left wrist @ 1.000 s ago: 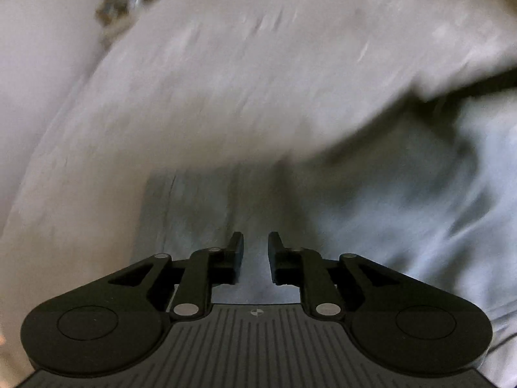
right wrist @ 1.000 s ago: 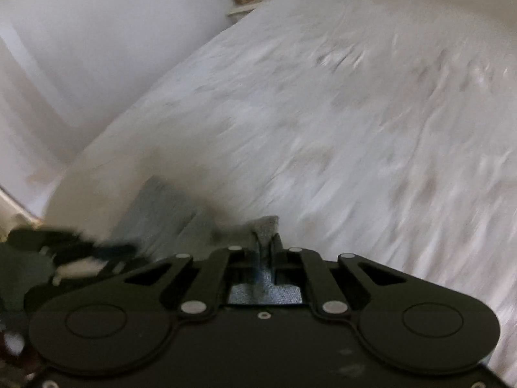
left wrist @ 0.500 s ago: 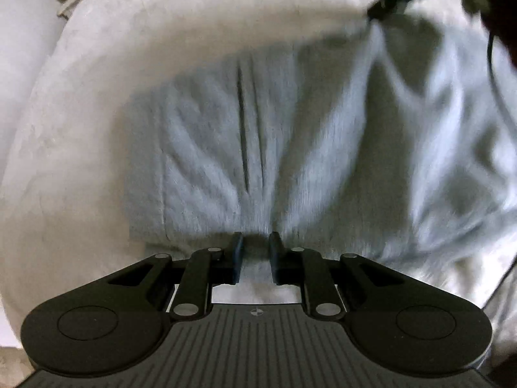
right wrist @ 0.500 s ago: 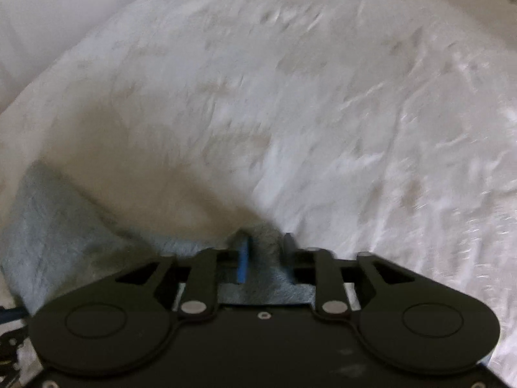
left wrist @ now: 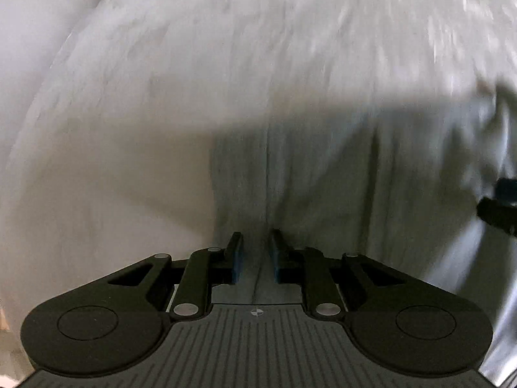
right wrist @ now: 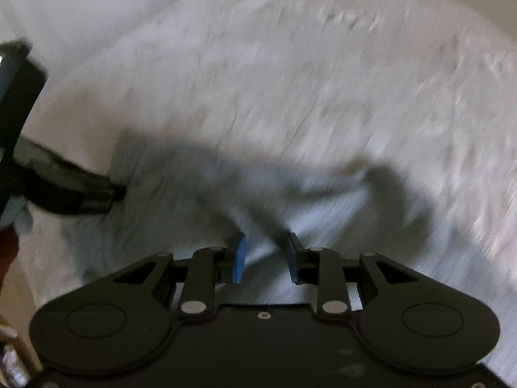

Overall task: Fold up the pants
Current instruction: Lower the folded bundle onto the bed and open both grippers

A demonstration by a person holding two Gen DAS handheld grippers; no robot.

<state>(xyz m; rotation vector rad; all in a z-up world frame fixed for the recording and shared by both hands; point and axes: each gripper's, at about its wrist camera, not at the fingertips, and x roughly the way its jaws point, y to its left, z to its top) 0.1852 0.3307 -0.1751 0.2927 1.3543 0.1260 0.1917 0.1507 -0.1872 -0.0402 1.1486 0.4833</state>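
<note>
The grey pants lie spread on the white bed sheet, with a seam running up the middle. My left gripper is open just above the near edge of the pants, fabric showing between the jaws. In the right wrist view the pants show blurred and grey below my right gripper, which is open with nothing held. The left gripper shows at the left edge of that view, and the right gripper shows at the right edge of the left wrist view.
The white sheet fills the far half of both views. A pale wall rises at the far left beyond the bed's edge.
My right gripper has opened and let go of the pants fabric it held. Both grippers have shifted over the pants, which now lie lower and flatter on the bed.
</note>
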